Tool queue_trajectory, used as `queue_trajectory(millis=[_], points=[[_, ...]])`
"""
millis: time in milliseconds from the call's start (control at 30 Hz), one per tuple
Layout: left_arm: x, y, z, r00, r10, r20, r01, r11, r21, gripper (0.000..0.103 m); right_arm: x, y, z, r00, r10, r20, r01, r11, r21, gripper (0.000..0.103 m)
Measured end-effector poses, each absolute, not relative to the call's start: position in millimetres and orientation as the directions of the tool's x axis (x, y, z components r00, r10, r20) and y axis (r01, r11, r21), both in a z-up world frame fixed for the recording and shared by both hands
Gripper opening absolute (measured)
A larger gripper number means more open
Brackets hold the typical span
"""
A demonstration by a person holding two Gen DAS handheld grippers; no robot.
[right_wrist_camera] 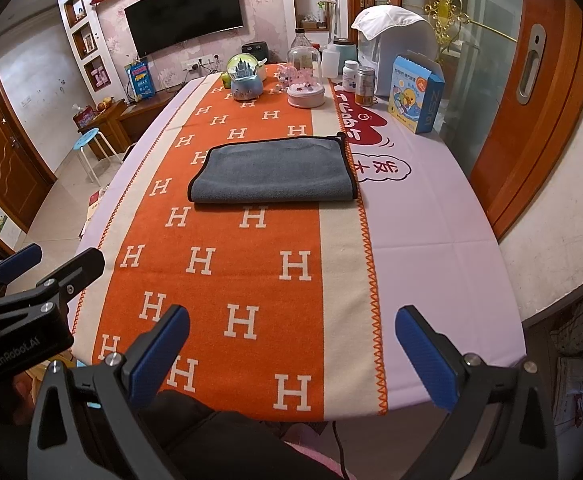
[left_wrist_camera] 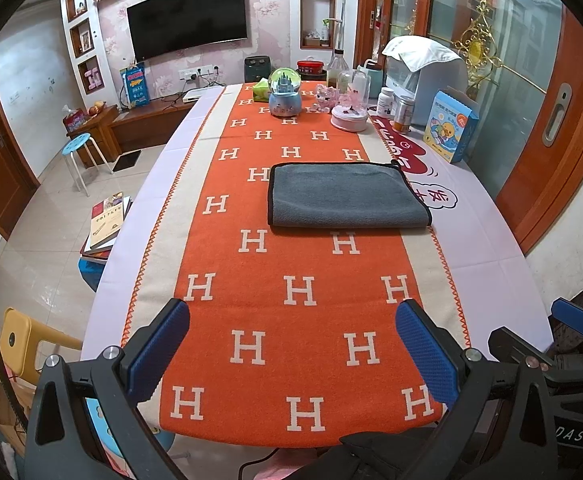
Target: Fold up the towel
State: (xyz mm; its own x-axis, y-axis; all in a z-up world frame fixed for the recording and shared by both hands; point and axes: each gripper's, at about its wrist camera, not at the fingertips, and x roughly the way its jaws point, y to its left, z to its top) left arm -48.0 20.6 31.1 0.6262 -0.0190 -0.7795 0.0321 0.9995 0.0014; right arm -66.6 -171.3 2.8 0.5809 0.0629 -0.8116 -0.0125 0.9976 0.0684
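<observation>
Towel (left_wrist_camera: 345,196) lies folded on the orange runner (left_wrist_camera: 291,300), mid-table, well apart from both grippers. Left gripper (left_wrist_camera: 291,344) and right gripper (right_wrist_camera: 291,344) hover spread, empty. For any further fold, align bound edges first. Clutter crowds the table's far end; television (left_wrist_camera: 187,16) hangs beyond.

You get even, fairly bright indoor light in both views, slightly cool in tone. Shadows are soft: only a thin dark line under the near edge of the towel (left_wrist_camera: 347,196). Sharp focus on the orange runner (left_wrist_camera: 291,288), no motion blur. Glare patches sit on the floor tiles (left_wrist_camera: 47,292) and pale reflections on the glass door (left_wrist_camera: 503,24). Heavy fisheye bend: your table (right_wrist_camera: 431,240) edges curve, walls bow, black vignette fills every corner. The TV (right_wrist_camera: 183,12) screen stays dark, with a faint sheen.
</observation>
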Motion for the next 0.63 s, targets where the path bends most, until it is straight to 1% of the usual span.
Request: queue_trajectory(millis=[633], points=[[-47.9, 19.9, 31.2, 0.626, -0.018, -0.78, 0.032, 0.999, 0.002, 0.102, -63.7, -172.2, 4.8, 0.577, 0.064, -0.814, -0.011, 0.997, 0.07, 0.103]])
